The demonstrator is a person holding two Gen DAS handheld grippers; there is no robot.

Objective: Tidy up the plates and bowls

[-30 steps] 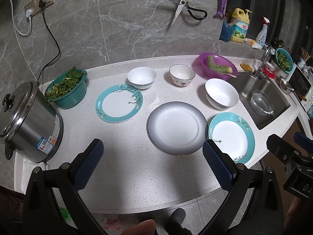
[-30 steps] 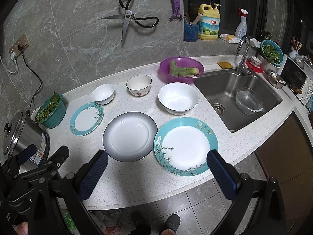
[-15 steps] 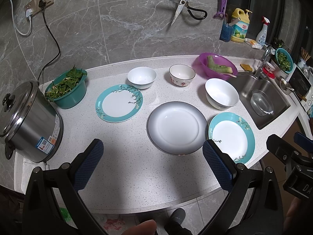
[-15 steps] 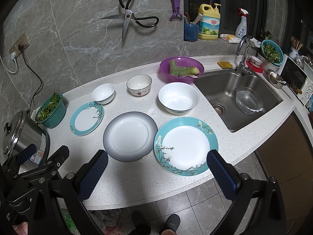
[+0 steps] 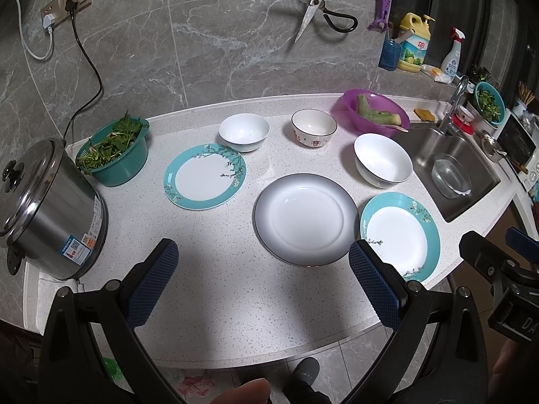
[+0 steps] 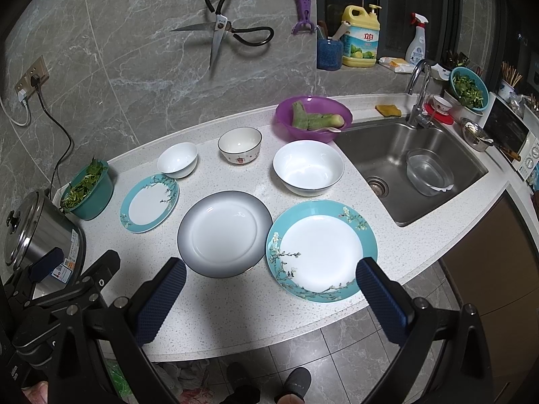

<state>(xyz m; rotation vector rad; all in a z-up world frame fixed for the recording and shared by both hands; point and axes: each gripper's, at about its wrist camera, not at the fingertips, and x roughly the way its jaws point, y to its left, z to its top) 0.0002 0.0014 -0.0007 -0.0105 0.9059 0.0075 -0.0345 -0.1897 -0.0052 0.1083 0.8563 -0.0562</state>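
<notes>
On the table (image 5: 235, 289) beside the sink (image 6: 404, 155), nothing is stacked yet.
Around the grey-rimmed plate (image 5: 305, 219) lie two teal floral plates (image 5: 204, 176) (image 6: 321, 250) flat; behind it, three bowls (image 5: 383, 160) (image 5: 314, 128) (image 5: 244, 132) stand apart. Left gripper (image 5: 262, 282) and right gripper (image 6: 269, 299) hover, jaws wide open, empty.

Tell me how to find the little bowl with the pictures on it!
Start at the purple basin beside the sink. Just left of it sits the patterned bowl. Unlike the plain white bowls around it, it has a dark rim and small red drawings outside.
</notes>
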